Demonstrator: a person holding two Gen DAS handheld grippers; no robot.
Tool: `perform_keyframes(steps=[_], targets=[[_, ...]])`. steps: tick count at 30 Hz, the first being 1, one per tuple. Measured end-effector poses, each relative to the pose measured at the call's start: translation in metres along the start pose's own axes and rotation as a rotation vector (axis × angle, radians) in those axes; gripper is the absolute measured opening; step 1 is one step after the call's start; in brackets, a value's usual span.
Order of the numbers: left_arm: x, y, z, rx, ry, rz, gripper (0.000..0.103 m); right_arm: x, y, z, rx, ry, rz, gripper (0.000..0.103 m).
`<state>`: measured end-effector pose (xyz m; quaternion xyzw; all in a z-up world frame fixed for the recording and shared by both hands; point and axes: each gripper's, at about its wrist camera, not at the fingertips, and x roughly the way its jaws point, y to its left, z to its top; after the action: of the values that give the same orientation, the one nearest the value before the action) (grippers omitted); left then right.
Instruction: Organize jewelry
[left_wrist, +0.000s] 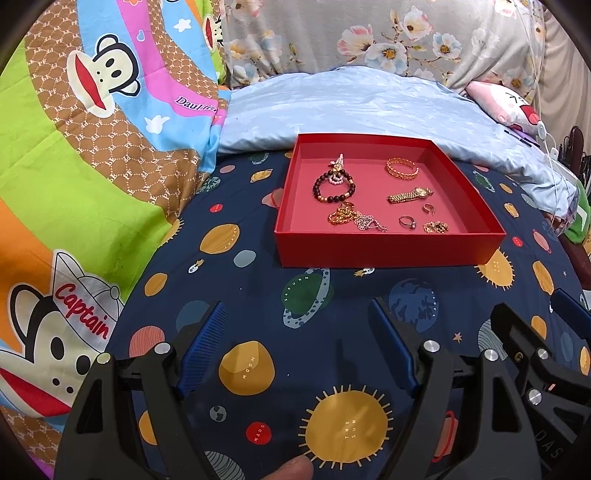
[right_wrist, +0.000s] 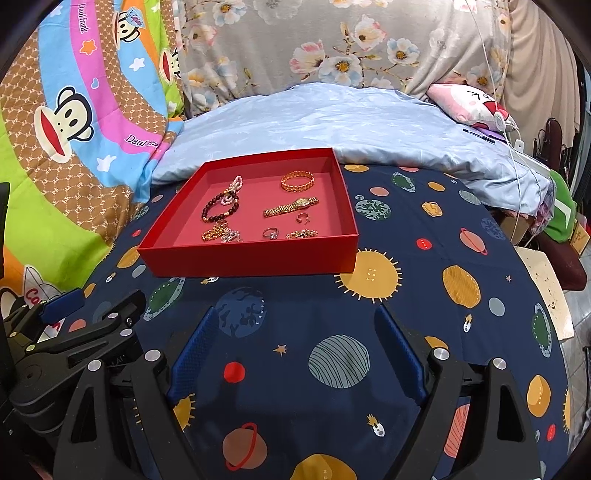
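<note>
Matt card tray (left_wrist: 388, 254), shiny metal watch (left_wrist: 410, 194), seemingly cotton sheet (left_wrist: 332, 354)

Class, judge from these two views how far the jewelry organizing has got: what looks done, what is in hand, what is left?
Done: every visible piece, including the gold watch, gold bangle and dark bead bracelet, lies inside the red box. In hand: nothing; the left gripper and right gripper hover open over the planet-print sheet. Left: perhaps untangling the chains.

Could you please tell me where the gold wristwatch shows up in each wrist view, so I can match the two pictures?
Left wrist: gold wristwatch lies right of centre inside the red tray, in the upper middle of the picture.
Right wrist: gold wristwatch lies centre-left of the picture, in the tray's right half.
Shared landmark: the gold bangle just behind it.
</note>
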<state>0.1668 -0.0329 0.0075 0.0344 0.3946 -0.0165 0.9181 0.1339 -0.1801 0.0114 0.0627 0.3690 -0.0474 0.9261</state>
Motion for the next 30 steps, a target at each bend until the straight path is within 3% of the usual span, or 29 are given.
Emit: perform_keyframes(steps=[30], targets=[[-0.004, 0.0009, 0.0057, 0.018, -0.023, 0.022, 0.076, 0.0, 0.0, -0.0001, 0.0, 0.0, -0.001, 0.084]])
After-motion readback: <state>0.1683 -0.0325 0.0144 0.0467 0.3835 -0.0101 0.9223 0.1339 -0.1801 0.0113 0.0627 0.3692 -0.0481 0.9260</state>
